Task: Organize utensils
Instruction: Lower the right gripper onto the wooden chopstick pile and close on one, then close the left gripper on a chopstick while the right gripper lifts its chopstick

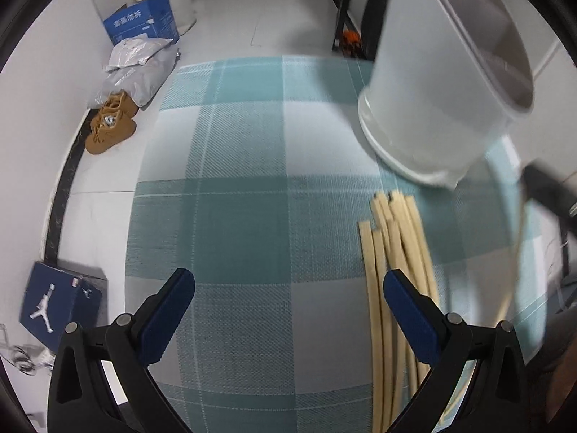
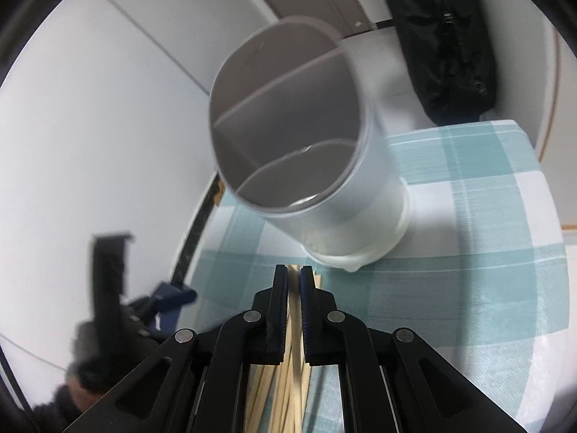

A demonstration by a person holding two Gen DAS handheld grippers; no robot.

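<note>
A pile of several pale wooden chopsticks [image 1: 393, 245] lies on the teal-and-white checked tablecloth [image 1: 245, 187]. Behind it stands a white utensil holder [image 1: 425, 108] split into compartments. My left gripper [image 1: 288, 281] hangs open above the cloth just left of the pile, nothing between its fingers. My right gripper [image 2: 294, 270] is shut on one chopstick [image 2: 295, 324], lifted above the rest of the pile [image 2: 274, 397]. It points toward the holder [image 2: 360, 213], whose open top faces it. In the left wrist view the lifted chopstick [image 1: 519, 223] shows as a thin blurred line at the right.
The table's left edge drops to a pale floor. On the floor lie a blue cardboard box [image 1: 142, 21], grey bags [image 1: 137, 72], brown shoes [image 1: 110, 126] and a blue shoe box [image 1: 61, 306]. A black bag [image 2: 443, 36] hangs behind the table.
</note>
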